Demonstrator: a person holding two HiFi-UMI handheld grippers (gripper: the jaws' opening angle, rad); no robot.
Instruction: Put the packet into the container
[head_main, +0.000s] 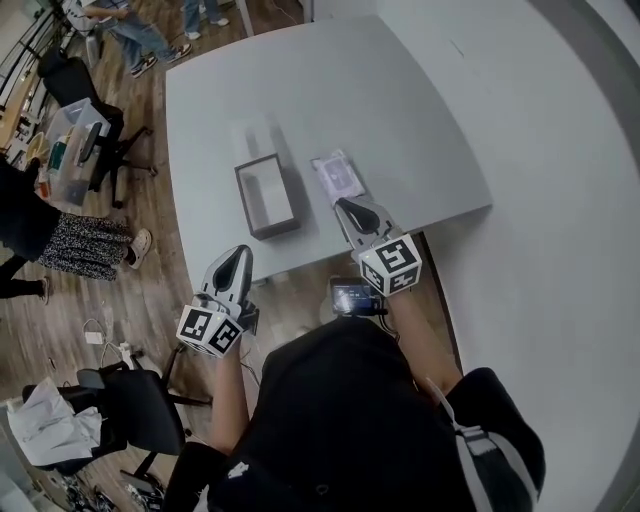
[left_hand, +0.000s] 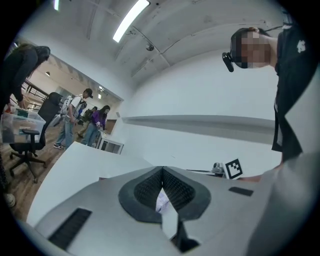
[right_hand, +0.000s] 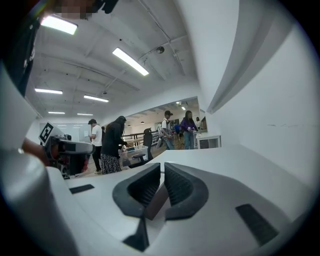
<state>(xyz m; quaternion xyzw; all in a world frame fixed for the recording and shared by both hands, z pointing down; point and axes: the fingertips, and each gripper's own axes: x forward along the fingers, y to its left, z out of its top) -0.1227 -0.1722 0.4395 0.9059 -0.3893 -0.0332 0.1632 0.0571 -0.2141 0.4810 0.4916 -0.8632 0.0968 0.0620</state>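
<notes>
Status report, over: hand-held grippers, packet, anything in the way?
Left hand-held gripper shut, empty. Right hand-held gripper shut, empty, close to the flat clear plastic packet. Packet outside open dark rectangular container. Nothing between them.

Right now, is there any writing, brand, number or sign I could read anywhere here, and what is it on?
No text here can be read.
Clear flat packet with purple print, lying on the grey table: print too blurred to read.
Small lit screen at the person's chest: too small to read.
White cubes with black square markers: patterns only, no letters or numbers.
</notes>
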